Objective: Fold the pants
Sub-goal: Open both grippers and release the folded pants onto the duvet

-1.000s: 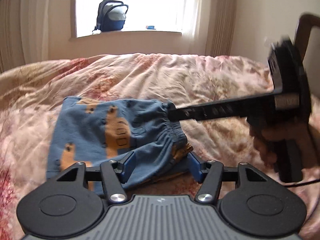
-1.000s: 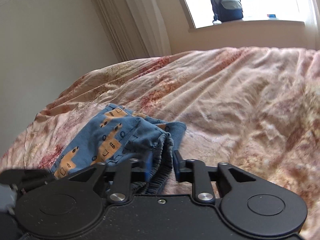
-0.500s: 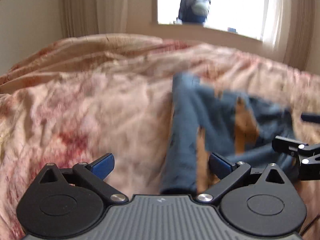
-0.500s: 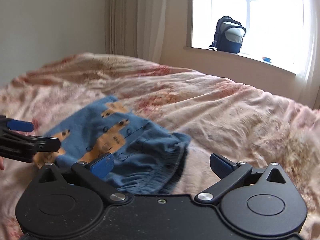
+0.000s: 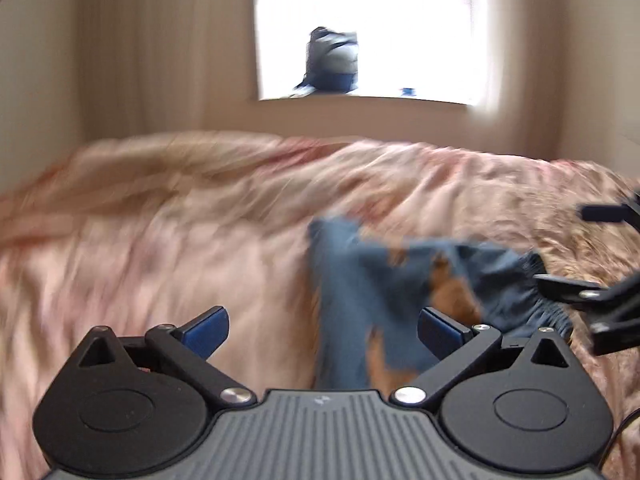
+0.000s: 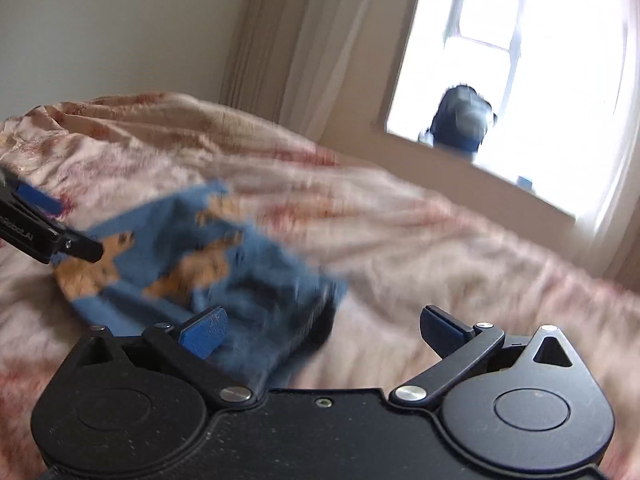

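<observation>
The blue pants with orange animal prints (image 5: 404, 292) lie folded in a small bundle on the pink floral bedcover (image 5: 180, 240). My left gripper (image 5: 322, 326) is open and empty, its right finger over the bundle's near edge. My right gripper (image 6: 322, 326) is open and empty, the pants (image 6: 208, 272) lying just past its left finger. The right gripper's open fingers (image 5: 576, 288) show at the right edge of the left wrist view. The left gripper's fingers (image 6: 44, 236) show at the left edge of the right wrist view. Both views are blurred by motion.
A blue and grey backpack (image 5: 332, 60) stands on the windowsill beyond the bed; it also shows in the right wrist view (image 6: 464, 120). Curtains (image 6: 304, 48) hang beside the bright window. The bedcover is rumpled all around the pants.
One second ago both grippers were shut on the pants' waistband. Both have opened, let go and pulled back; the pants now lie on the bed. Both cameras are swinging.
</observation>
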`<state>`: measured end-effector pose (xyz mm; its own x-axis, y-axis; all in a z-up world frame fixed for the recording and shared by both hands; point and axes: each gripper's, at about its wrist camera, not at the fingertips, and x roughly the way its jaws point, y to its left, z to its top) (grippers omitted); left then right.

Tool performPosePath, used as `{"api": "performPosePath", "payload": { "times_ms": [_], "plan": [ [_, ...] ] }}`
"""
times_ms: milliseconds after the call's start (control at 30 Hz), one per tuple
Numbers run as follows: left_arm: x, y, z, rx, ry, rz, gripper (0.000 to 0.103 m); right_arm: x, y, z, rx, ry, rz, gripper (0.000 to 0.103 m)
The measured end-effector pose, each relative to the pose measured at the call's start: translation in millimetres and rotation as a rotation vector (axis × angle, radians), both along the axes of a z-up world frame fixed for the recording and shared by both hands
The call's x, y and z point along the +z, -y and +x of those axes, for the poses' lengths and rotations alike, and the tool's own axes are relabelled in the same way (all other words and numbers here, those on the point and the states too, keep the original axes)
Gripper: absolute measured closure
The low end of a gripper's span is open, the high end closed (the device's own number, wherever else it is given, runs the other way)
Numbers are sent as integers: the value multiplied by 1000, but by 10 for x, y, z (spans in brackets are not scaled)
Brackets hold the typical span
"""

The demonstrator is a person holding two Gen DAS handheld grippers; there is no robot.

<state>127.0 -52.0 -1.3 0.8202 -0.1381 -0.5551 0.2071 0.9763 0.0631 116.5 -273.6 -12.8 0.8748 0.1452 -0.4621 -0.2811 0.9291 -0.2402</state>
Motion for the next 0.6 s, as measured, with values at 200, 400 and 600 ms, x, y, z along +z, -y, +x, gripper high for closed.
{"api": "performPosePath", "payload": {
  "times_ms": [200,400,600],
  "plan": [
    [-216,251,710,25,-36,142,0,-226,-138,439,24,-4,-86,1],
    [-483,-38,779,39,-111,-11,0,-374,346,454,-93,-34,8,1],
    [-78,16,801,56,-3,-6,0,-218,255,363,-37,46,32,1]
  ]
}}
